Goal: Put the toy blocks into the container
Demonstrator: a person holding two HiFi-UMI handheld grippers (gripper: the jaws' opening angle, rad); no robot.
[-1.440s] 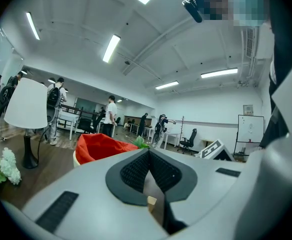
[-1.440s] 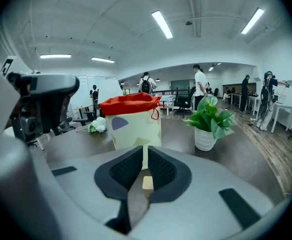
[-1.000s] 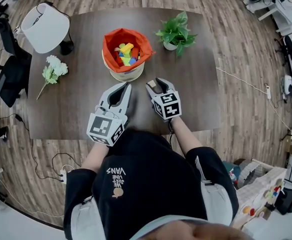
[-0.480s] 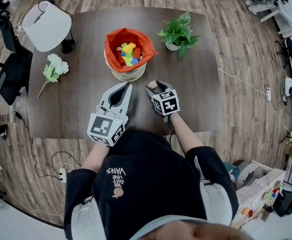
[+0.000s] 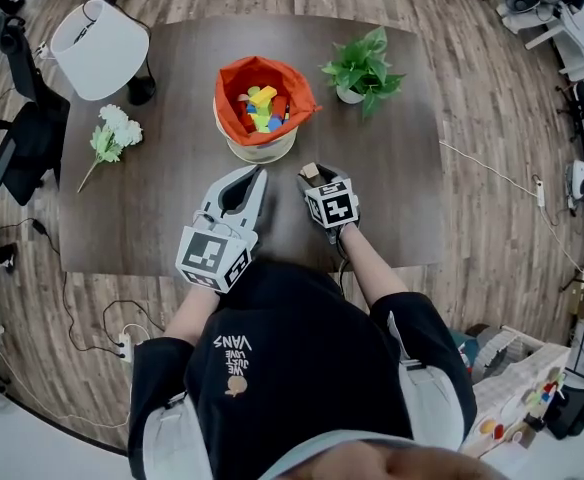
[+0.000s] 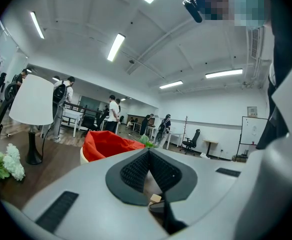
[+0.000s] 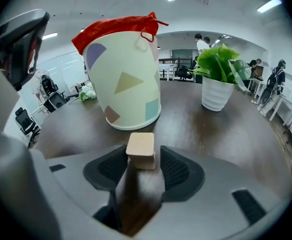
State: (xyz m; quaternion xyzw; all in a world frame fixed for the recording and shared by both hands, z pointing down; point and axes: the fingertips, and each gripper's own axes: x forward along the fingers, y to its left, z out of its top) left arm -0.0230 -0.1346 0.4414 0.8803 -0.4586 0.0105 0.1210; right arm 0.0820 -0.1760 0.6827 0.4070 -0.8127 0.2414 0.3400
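Note:
A pale cup-shaped container [image 5: 258, 149] with an orange lining stands mid-table and holds several coloured toy blocks [image 5: 260, 102]. A tan wooden block [image 5: 310, 171] stands on the dark table [image 5: 172, 198] just in front of it. My right gripper [image 5: 313, 175] points steeply down over this block. Its jaws stand wide and have just been closing slightly. In the right gripper view the block [image 7: 141, 149] sits between the pads [image 7: 178, 171] of my right gripper [image 7: 144, 159], with the container [image 7: 128, 84] right behind. My left gripper [image 5: 256, 172] rests level beside it, tips together and empty [image 6: 148, 153].
A potted green plant [image 5: 358, 68] stands right of the container, also in the right gripper view [image 7: 217, 79]. A white lamp [image 5: 97, 46] and a bunch of white flowers [image 5: 112, 136] are on the table's left side. A black chair [image 5: 22, 143] is beyond the left edge.
My right gripper has sunk toward the table and tipped further down around the tan block. The left gripper has stayed where it was.

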